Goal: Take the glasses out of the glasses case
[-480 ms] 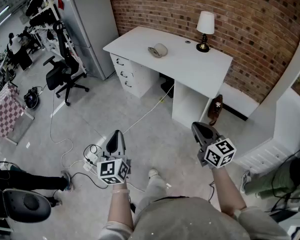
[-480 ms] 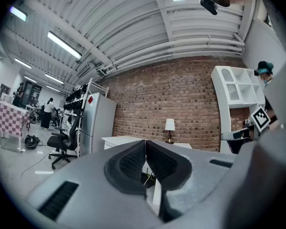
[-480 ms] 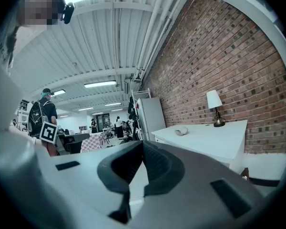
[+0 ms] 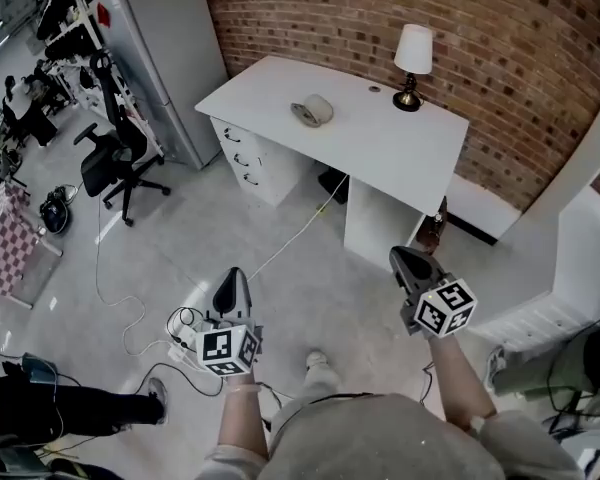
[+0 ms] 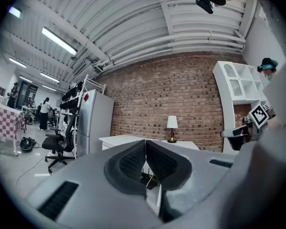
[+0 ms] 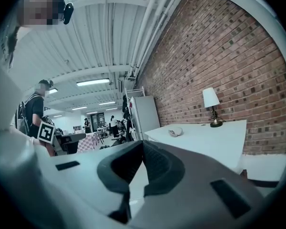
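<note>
A beige glasses case (image 4: 313, 112) lies closed on the white desk (image 4: 380, 148) against the brick wall; it also shows small on the desk top in the right gripper view (image 6: 175, 131). Both grippers hang over the floor, well short of the desk. My left gripper (image 4: 231, 286) is shut with nothing between its jaws, and its tips meet in the left gripper view (image 5: 145, 144). My right gripper (image 4: 406, 259) is also shut and empty, jaws touching in the right gripper view (image 6: 143, 144). No glasses are visible.
A table lamp (image 4: 412, 63) stands at the desk's back right. A grey cabinet (image 4: 165, 53) is left of the desk, with an office chair (image 4: 110, 163) beside it. A cable and power strip (image 4: 185, 323) lie on the floor. White shelving (image 4: 580, 258) stands at right.
The view has shifted slightly toward the desk. Both grippers stay shut in about the same positions; a person's leg at lower left has moved.
</note>
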